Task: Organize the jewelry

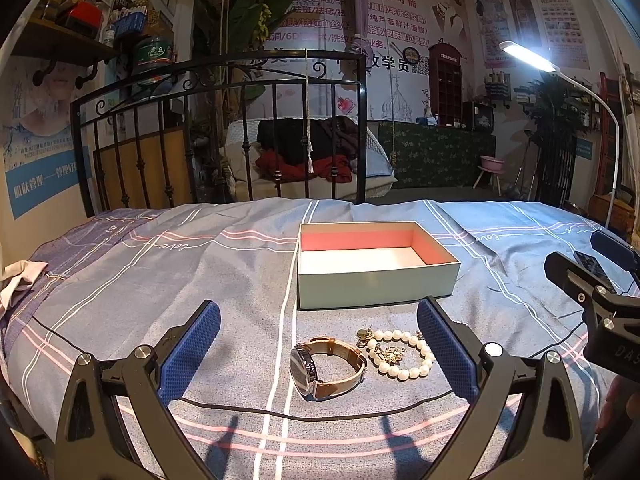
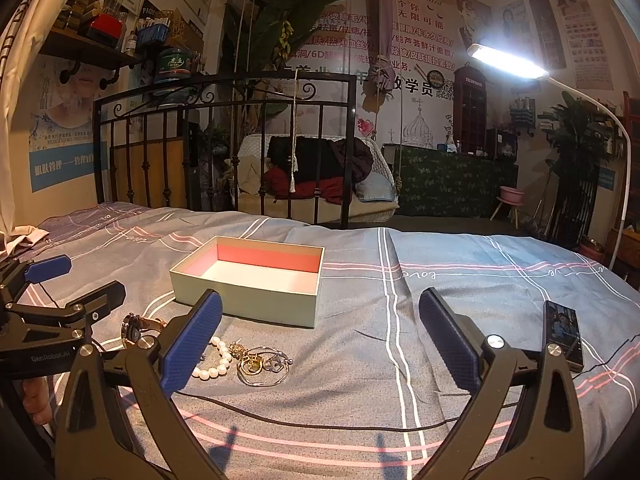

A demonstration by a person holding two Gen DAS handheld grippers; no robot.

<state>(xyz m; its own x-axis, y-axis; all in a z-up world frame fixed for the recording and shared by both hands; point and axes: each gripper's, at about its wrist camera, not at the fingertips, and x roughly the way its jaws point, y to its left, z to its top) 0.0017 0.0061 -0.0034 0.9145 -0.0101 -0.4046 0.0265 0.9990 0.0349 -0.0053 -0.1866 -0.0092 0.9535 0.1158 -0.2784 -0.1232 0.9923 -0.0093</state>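
Flanking watch (image 1: 326, 368), spread fingers (image 1: 192, 344)

Open box (image 2: 256, 280) on bedspread (image 2: 440, 320), pearl bracelet (image 2: 216, 364), rings (image 2: 260, 364) nearby

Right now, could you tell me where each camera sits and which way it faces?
Left wrist: on the left gripper, low over the bedspread, facing the watch, pearl bracelet and open box; its own open fingers show, and the right gripper at the right edge.
Right wrist: on the right gripper, facing the box from further right; its open fingers show, and the left gripper at the left edge.
Shared: box, watch, bracelet, iron bedframe.
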